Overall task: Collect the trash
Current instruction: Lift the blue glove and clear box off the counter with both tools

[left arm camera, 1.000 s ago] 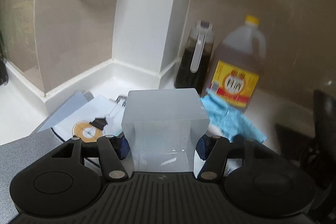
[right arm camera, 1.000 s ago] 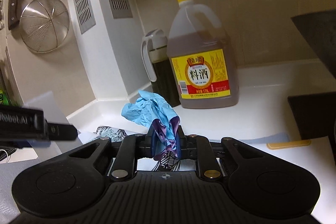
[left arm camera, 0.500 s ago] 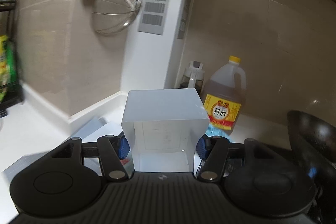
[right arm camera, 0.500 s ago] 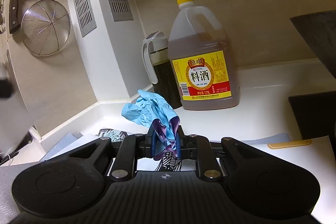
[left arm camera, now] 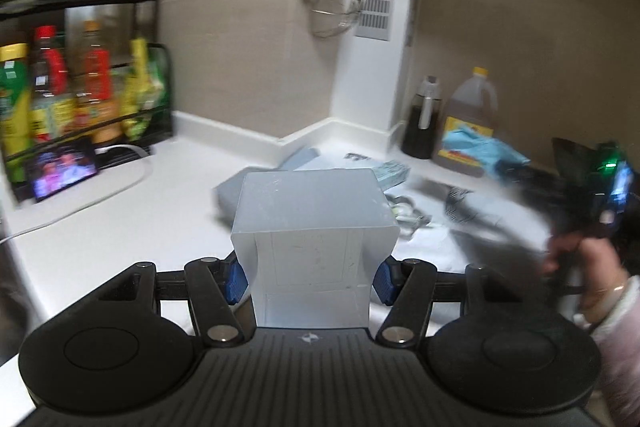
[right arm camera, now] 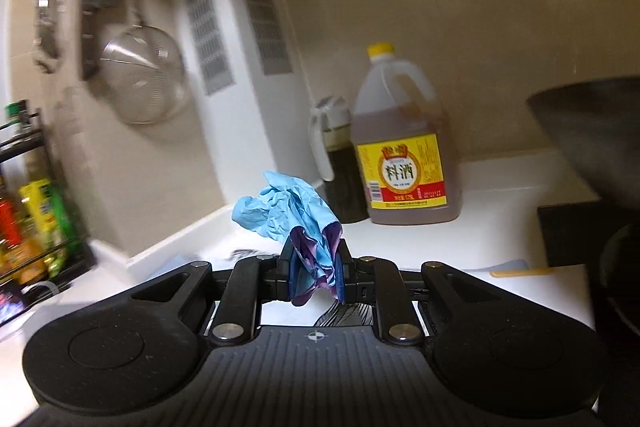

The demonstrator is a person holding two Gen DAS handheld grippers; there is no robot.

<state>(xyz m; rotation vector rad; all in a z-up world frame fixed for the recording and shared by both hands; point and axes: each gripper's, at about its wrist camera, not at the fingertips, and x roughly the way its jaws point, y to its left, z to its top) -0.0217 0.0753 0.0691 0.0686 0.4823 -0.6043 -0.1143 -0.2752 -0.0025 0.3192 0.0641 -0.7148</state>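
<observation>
A translucent white plastic box [left arm camera: 316, 223], open side facing me, sits between the blue pads of my left gripper [left arm camera: 312, 275], which is shut on it above the white counter [left arm camera: 132, 219]. In the right wrist view a crumpled blue glove [right arm camera: 288, 207] with a purple inside is pinched in my right gripper [right arm camera: 316, 275], off the counter. The same glove [left arm camera: 480, 147] shows blurred at the right of the left wrist view. Printed paper scraps [left arm camera: 400, 175] and a grey-blue sheet [left arm camera: 296, 163] lie on the counter beyond the box.
A black rack of sauce bottles [left arm camera: 80, 87] and a small lit screen [left arm camera: 64, 171] stand at the left. A yellow-capped jug [right arm camera: 404, 147] and a dark oil dispenser [right arm camera: 340, 163] stand in the corner. A wire strainer [right arm camera: 140, 79] hangs on the wall; a dark wok [right arm camera: 592, 131] is at the right.
My left gripper has pulled well back from the corner with the box, so the rack and more counter now show. The right gripper has drawn back a little with the glove.
</observation>
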